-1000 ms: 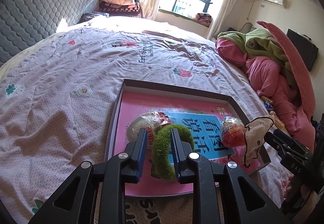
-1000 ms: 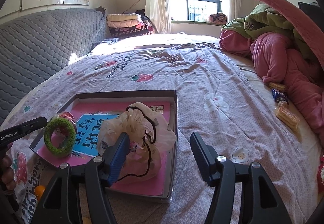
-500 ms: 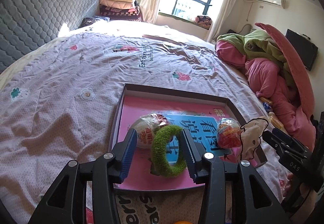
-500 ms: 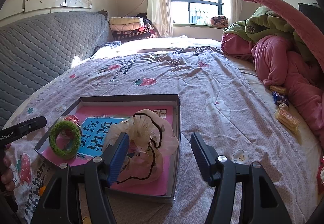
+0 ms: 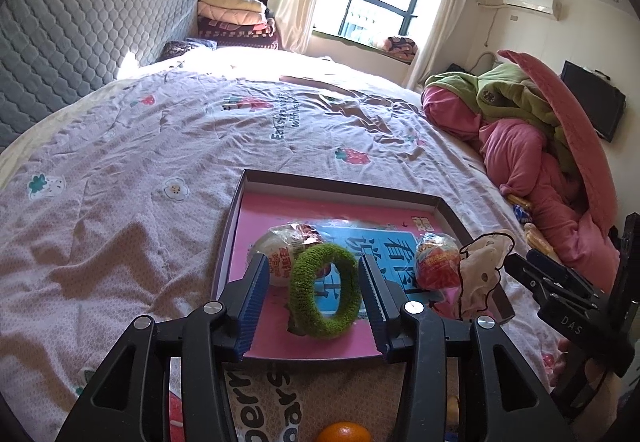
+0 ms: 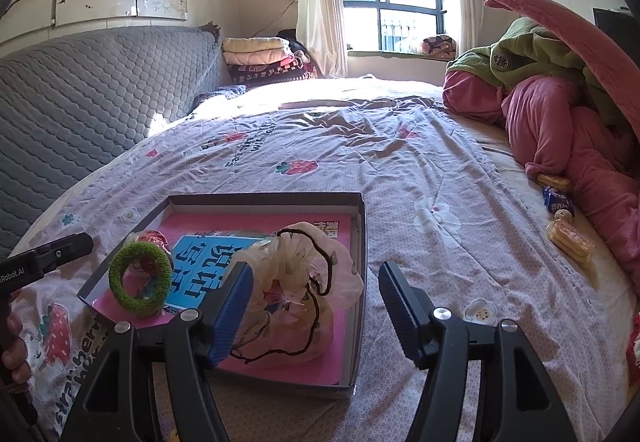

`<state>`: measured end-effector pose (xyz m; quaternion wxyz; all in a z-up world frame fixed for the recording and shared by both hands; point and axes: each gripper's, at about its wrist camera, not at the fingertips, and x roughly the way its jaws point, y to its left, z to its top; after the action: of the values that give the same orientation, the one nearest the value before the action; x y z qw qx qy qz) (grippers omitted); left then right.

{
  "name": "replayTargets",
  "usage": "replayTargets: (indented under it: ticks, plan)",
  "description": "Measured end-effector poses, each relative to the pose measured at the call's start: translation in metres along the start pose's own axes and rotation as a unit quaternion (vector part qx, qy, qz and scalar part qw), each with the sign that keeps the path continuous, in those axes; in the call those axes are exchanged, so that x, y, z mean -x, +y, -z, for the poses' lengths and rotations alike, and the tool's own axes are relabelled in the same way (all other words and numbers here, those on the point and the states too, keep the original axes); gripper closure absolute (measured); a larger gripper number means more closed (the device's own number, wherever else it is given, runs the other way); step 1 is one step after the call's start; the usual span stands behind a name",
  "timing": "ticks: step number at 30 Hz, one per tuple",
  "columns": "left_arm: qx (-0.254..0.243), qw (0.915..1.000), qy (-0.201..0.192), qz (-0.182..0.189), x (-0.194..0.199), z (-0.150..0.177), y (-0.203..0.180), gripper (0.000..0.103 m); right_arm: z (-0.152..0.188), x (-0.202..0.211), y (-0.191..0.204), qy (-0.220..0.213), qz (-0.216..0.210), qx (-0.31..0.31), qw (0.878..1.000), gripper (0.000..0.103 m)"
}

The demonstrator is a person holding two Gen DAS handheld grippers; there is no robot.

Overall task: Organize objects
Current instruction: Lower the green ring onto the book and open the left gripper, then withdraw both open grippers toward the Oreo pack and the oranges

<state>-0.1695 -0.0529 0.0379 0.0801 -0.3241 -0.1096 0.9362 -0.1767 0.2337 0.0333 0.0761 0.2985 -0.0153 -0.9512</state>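
A shallow box (image 5: 340, 188) (image 6: 362, 242) with a pink and blue bottom lies on the bed. A green fuzzy ring (image 5: 325, 291) (image 6: 140, 279) stands on edge at its near left. My left gripper (image 5: 312, 296) is open, its jaws on either side of the ring and apart from it. In the box are a white wrapped snack (image 5: 276, 250), a red wrapped snack (image 5: 437, 260) and a pale drawstring pouch (image 6: 298, 292) (image 5: 482, 270). My right gripper (image 6: 314, 306) is open above the box's right edge, its left finger beside the pouch.
Wrapped snacks (image 6: 570, 240) and a blue candy (image 6: 557, 200) lie at the bed's right side, beside piled pink and green blankets (image 6: 560, 90). An orange (image 5: 344, 432) lies near the bed's front edge. A grey padded headboard (image 6: 80, 90) stands at the left.
My left gripper has opened, let go of the green ring and drawn back; the ring now stands in the box. My right gripper stays open and has pulled back slightly.
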Motion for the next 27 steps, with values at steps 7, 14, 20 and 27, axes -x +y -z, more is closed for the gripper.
replayTargets:
  ticks: [7,14,20,27]
  plan:
    - [0.001,1.0,-0.002,0.002,0.013,0.005,-0.008,0.051,-0.002,0.006,0.007,-0.007,-0.004,0.014,1.0,0.036]
    - [-0.006,0.9999,-0.003,-0.014,0.022,0.01,-0.019,0.044,-0.003,0.016,0.011,-0.015,-0.01,0.024,1.0,0.033]
    - [-0.017,0.9995,0.002,-0.026,0.03,0.017,-0.029,0.037,-0.002,0.022,0.012,-0.014,-0.016,0.029,0.999,0.033]
    - [-0.027,0.9991,0.001,-0.033,0.044,0.023,-0.041,0.036,0.0,0.034,0.012,-0.027,-0.019,0.033,0.999,0.033]
